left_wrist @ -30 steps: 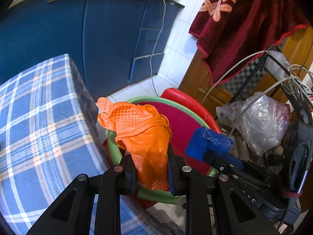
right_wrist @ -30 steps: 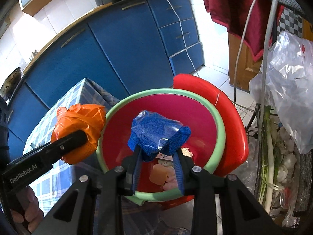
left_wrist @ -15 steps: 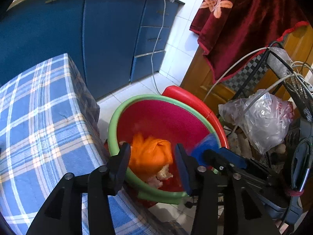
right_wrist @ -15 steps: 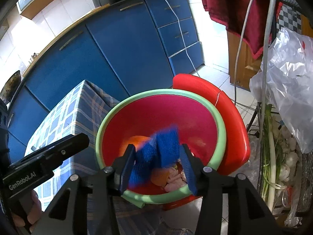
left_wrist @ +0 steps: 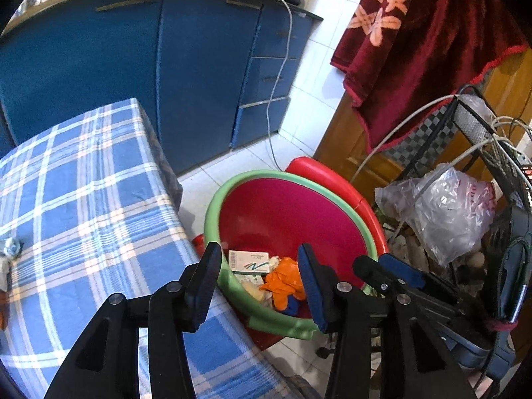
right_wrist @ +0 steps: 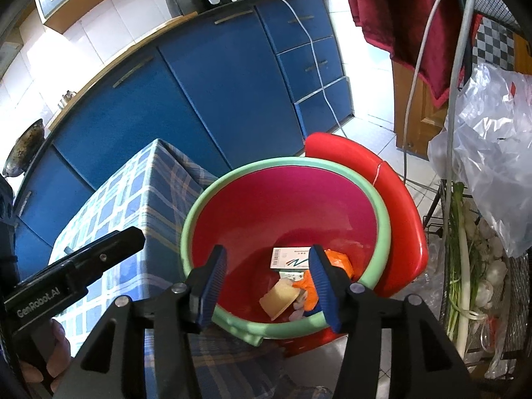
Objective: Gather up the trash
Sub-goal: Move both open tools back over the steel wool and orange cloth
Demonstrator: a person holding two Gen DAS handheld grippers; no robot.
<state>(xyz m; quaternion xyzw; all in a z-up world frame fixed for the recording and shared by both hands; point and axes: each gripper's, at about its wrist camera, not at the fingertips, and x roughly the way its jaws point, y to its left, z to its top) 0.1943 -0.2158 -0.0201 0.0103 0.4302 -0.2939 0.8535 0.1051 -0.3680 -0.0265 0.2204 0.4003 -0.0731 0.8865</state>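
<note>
A red basin with a green rim (left_wrist: 232,193) (right_wrist: 332,166) stands beside the table. In it lie the orange glove (left_wrist: 282,282) (right_wrist: 339,261), a bit of blue trash (left_wrist: 292,304), a white box (left_wrist: 249,261) (right_wrist: 289,259) and a yellowish piece (right_wrist: 279,299). My left gripper (left_wrist: 258,252) hangs open above the basin's near rim with nothing between its fingers. My right gripper (right_wrist: 267,256) is over the basin too; its jaws are opening and hold nothing. Each gripper also shows in the other's view: the right gripper (left_wrist: 382,266) and the left gripper (right_wrist: 109,249).
The table with the blue checked cloth (left_wrist: 83,199) is at the left, touching the basin. A red stool (left_wrist: 332,179) sits under the basin. A wire rack with a plastic bag (left_wrist: 442,212), leeks (right_wrist: 465,266) and cables crowds the right. Blue cabinets (left_wrist: 166,66) stand behind.
Both grippers let go: the orange glove fell from the left one and the blue trash from the right one, and both now lie in the basin. The left gripper drew back slightly.
</note>
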